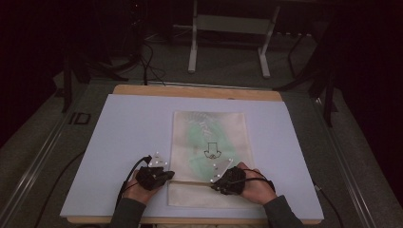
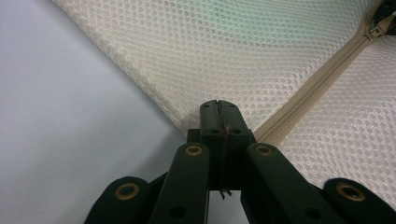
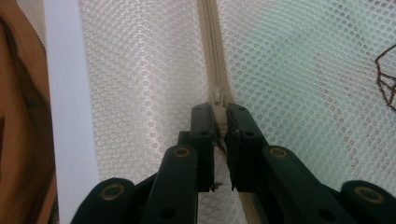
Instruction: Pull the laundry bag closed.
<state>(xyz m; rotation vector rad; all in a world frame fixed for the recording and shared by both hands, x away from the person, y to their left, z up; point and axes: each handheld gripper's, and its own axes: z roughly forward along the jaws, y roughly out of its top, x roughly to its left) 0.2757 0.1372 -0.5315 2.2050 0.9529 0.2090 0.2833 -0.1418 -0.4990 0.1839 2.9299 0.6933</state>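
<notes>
Right gripper (image 3: 219,112): jaws pinched on the zipper pull (image 3: 217,103), the tab sitting between the two pads. Zipper (image 3: 211,51) runs straight ahead from the jaws in the right gripper view, so the gripper's axis lines up with it.

Left gripper (image 2: 218,108): jaws fully together at the left edge of the mesh bag (image 2: 243,56), right where the zipper (image 2: 308,93) ends. Cannot tell whether any fabric is caught between the pads. From here the zipper heads off diagonally up and to the right, toward the slider (image 2: 377,31) near the far corner of that view.

High view: left gripper (image 1: 167,174) and right gripper (image 1: 215,184) sit at opposite ends of the zipper line, which crosses the bag (image 1: 209,137) side to side, near its end closest to the person. Bag's long axis runs away from both grippers, toward the far table edge, perpendicular to the zipper. It lies flat on a white board (image 1: 119,142). Green contents show through the mesh beyond the grippers, with a dark printed mark (image 1: 212,151) just ahead and between them.
</notes>
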